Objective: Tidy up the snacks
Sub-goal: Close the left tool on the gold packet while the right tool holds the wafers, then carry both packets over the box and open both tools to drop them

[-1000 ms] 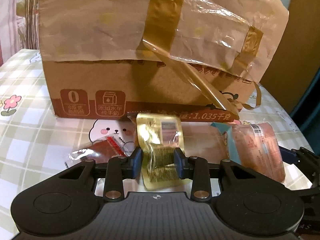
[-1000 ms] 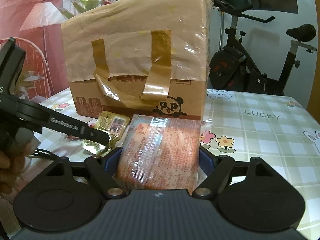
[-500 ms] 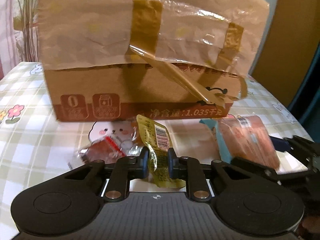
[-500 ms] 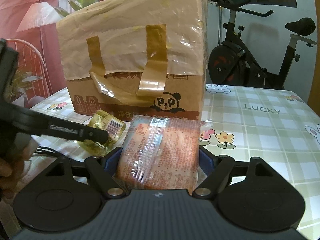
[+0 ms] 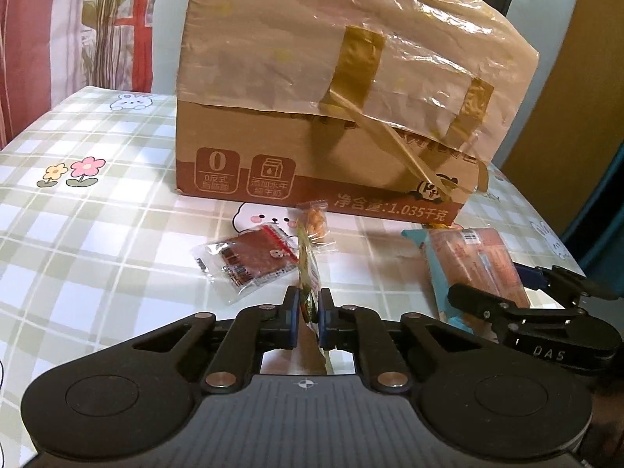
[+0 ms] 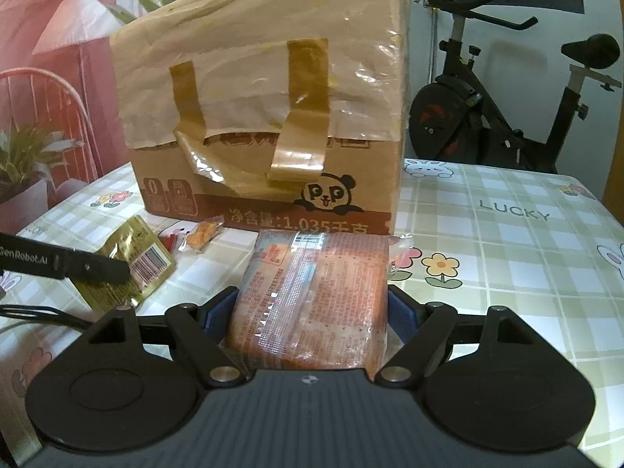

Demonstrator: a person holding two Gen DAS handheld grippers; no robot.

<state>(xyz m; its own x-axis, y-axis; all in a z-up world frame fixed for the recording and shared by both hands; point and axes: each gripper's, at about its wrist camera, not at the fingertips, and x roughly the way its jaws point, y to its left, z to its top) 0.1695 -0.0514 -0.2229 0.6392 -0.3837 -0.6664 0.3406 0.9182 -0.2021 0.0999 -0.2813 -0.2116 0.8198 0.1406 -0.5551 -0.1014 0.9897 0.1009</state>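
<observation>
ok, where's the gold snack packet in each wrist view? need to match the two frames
Left wrist: gold packet at lower centre, seen edge-on, pinched in the left gripper.
Right wrist: the same packet at left of centre, its barcode side showing, partly behind the left gripper's finger.
Shared landmark: the taped cardboard box with the panda print, standing behind the packet in both views.

Left gripper [image 5: 308,309]: held low and level, jaws drawn nearly together, a thin gold packet [image 5: 308,269] pinched edge-on between the blue pads.
Right gripper [image 6: 312,308]: held level, jaws spread wide, an orange snack pack [image 6: 312,292] clamped between the pads.
</observation>
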